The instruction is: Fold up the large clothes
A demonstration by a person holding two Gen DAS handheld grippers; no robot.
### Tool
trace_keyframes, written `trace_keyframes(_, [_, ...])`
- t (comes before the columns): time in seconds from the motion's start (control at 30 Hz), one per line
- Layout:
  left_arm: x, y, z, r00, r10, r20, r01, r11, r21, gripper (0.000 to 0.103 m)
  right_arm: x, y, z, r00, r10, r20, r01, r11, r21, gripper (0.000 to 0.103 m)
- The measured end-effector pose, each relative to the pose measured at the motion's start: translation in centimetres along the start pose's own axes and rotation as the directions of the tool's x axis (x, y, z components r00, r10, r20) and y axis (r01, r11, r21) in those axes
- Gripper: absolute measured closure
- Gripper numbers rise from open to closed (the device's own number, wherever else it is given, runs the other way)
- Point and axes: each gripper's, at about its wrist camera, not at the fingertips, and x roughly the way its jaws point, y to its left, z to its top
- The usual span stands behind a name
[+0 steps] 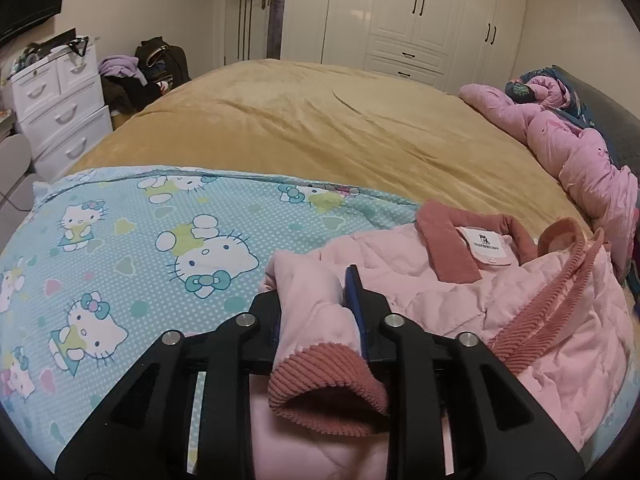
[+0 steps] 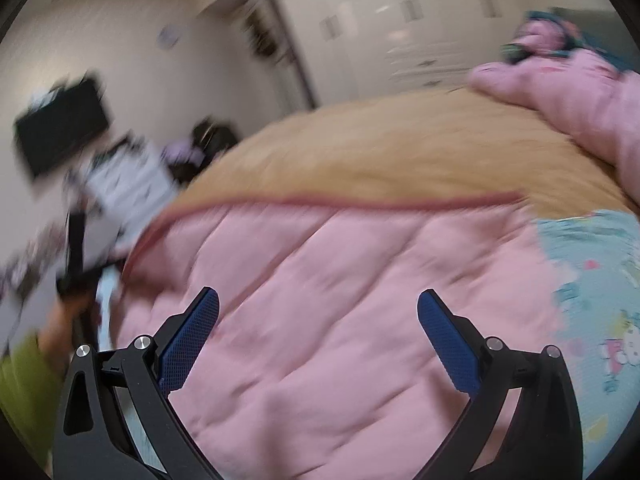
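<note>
Closest to me, my left gripper (image 1: pixel 316 300) is clamped on the sleeve (image 1: pixel 312 320) of the pink quilted jacket (image 1: pixel 440 296), its ribbed dusty-rose cuff (image 1: pixel 324 380) hanging open just behind my fingers. My right gripper (image 2: pixel 318 340) is released, its blue pads (image 2: pixel 188 340) spread wide with nothing between them, hovering over the jacket's quilted body (image 2: pixel 320 300); that view is smeared with blur.

The jacket lies spread on a light blue cartoon-cat sheet (image 1: pixel 140 248), which covers the near part of the bed. In the left view the jacket's corduroy collar (image 1: pixel 448 248) and white neck label (image 1: pixel 486 246) face up, and a ribbed front edge (image 1: pixel 540 308) runs diagonally across its right side. In the right view a dusty-rose trim line (image 2: pixel 320 200) marks the jacket's far border against the bedding.

Beyond the sheet stretches a tan blanket (image 1: pixel 320 128), softly creased. Along its right side a bunched pink duvet (image 1: pixel 560 140) rests against a dark headboard (image 1: pixel 612 136).

Farther off, to the left of the bed, stands a white drawer unit (image 1: pixel 60 108) with clutter on top, then a heap of dark and purple clothes and bags (image 1: pixel 144 72). White wardrobe doors (image 1: pixel 400 16) with dark handles fill the far wall, beside a door (image 1: pixel 240 20) with bags hung on it. A dark screen (image 2: pixel 60 124) is mounted on the left wall.
</note>
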Motion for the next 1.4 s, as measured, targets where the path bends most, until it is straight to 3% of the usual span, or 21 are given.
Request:
trace_keyframes(0.1, [-0.7, -0.1, 0.4, 0.999, -0.035, 0.012, 0.035, 0.999, -0.026, 0.055, 4.4, 1.3, -1.8, 0.985, -0.079, -0.154, 0.072, 0.996, -0.052, 0.004])
trace_keyframes(0.13, [-1.5, -0.1, 0.6, 0.999, -0.041, 0.033, 0.043, 0.999, -0.033, 0.038, 5.0, 1.4, -2.1, 0.983, -0.089, -0.159, 0.081, 0.995, -0.059, 0.004])
trace_keyframes(0.17, [-2.1, -0.2, 0.7, 0.998, -0.038, 0.056, 0.040, 0.999, -0.034, 0.028, 5.6, 1.2, -2.3, 0.984, -0.099, -0.147, 0.090, 0.994, -0.067, 0.004])
trace_keyframes(0.27, [-4.9, -0.1, 1.5, 0.988, -0.068, 0.142, 0.074, 0.996, -0.040, 0.020, 6.4, 0.6, -2.2, 0.986, -0.099, -0.136, 0.092, 0.994, -0.055, 0.004])
trace_keyframes(0.37, [-6.8, 0.6, 1.7, 0.979, -0.036, 0.201, 0.043, 0.999, -0.030, 0.012, 5.4, 0.2, -1.8, 0.991, -0.058, -0.124, 0.055, 0.998, -0.029, 0.005])
trace_keyframes(0.43, [-6.4, 1.7, 1.1, 0.981, 0.021, 0.193, -0.016, 0.999, -0.028, 0.009, 3.1, -1.2, -1.1, 0.998, -0.036, -0.057, 0.037, 0.999, 0.001, 0.005])
trace_keyframes(0.5, [-4.8, 2.8, 0.0, 0.992, 0.021, 0.127, -0.018, 1.000, -0.022, 0.009, 0.6, -2.9, -0.5, 0.996, -0.091, 0.002, 0.091, 0.995, 0.035, 0.005])
trace_keyframes(0.53, [-3.5, 3.4, -0.9, 0.998, 0.009, 0.070, -0.008, 1.000, -0.013, 0.009, -0.2, -4.3, -0.3, 0.990, -0.143, 0.011, 0.142, 0.988, 0.056, 0.005])
trace_keyframes(0.57, [-2.6, 3.6, -1.8, 0.999, -0.003, 0.038, 0.003, 1.000, -0.002, 0.009, -0.9, -6.2, 0.0, 0.970, -0.245, 0.003, 0.244, 0.966, 0.082, 0.005])
trace_keyframes(0.6, [-2.0, 3.6, -2.5, 1.000, -0.010, 0.018, 0.010, 1.000, 0.013, 0.009, -1.6, -8.1, 0.1, 0.935, -0.354, -0.007, 0.353, 0.930, 0.101, 0.005])
trace_keyframes(0.67, [-0.2, 2.9, -4.0, 0.999, -0.020, -0.036, 0.022, 0.997, 0.073, 0.009, -2.0, -11.3, 0.0, 0.896, -0.442, -0.046, 0.444, 0.888, 0.121, 0.005])
trace_keyframes(0.7, [0.3, 2.6, -4.5, 0.998, -0.032, -0.055, 0.037, 0.995, 0.088, 0.009, -1.8, -12.6, -0.1, 0.887, -0.456, -0.076, 0.462, 0.878, 0.126, 0.005])
trace_keyframes(0.77, [1.3, 2.2, -5.2, 0.995, -0.064, -0.079, 0.071, 0.993, 0.090, 0.009, -1.0, -14.2, -0.4, 0.897, -0.426, -0.121, 0.439, 0.889, 0.126, 0.009])
trace_keyframes(0.8, [1.6, 2.0, -5.2, 0.995, -0.074, -0.072, 0.079, 0.994, 0.081, 0.012, -0.5, -14.5, -0.4, 0.911, -0.389, -0.135, 0.406, 0.905, 0.130, 0.030])
trace_keyframes(0.83, [1.6, 1.8, -5.3, 0.995, -0.075, -0.062, 0.080, 0.994, 0.075, 0.037, 0.0, -14.9, -0.6, 0.927, -0.339, -0.159, 0.361, 0.922, 0.141, 0.048])
trace_keyframes(0.87, [1.7, 1.4, -5.2, 0.995, -0.074, -0.060, 0.079, 0.994, 0.071, 0.068, 0.3, -14.5, -0.5, 0.927, -0.341, -0.158, 0.363, 0.921, 0.141, 0.063])
trace_keyframes(0.9, [1.7, 0.7, -5.0, 0.998, -0.034, -0.053, 0.038, 0.995, 0.087, 0.071, 0.1, -13.5, -0.7, 0.928, -0.348, -0.135, 0.365, 0.922, 0.128, 0.075])
trace_keyframes(0.97, [1.2, -0.5, -4.7, 0.999, 0.004, -0.032, 0.000, 0.990, 0.141, 0.090, -0.6, -11.9, -0.1, 0.932, -0.356, -0.067, 0.361, 0.928, 0.094, 0.085])
trace_keyframes(1.2, [-1.9, -1.1, 1.2, 0.995, -0.001, 0.102, -0.010, 0.995, 0.099, 0.092, -4.5, -11.8, 5.8, 0.936, -0.331, 0.118, 0.319, 0.941, 0.111, 0.088])
trace_keyframes(1.3, [-1.7, -2.2, 2.2, 0.991, 0.032, 0.130, -0.046, 0.993, 0.109, 0.092, -3.5, -11.9, 7.5, 0.919, -0.368, 0.140, 0.356, 0.929, 0.106, 0.088])
trace_keyframes(1.4, [0.1, -2.4, 2.4, 0.993, 0.056, 0.106, -0.066, 0.994, 0.091, 0.092, -1.0, -13.2, 7.6, 0.908, -0.406, 0.102, 0.390, 0.910, 0.143, 0.089])
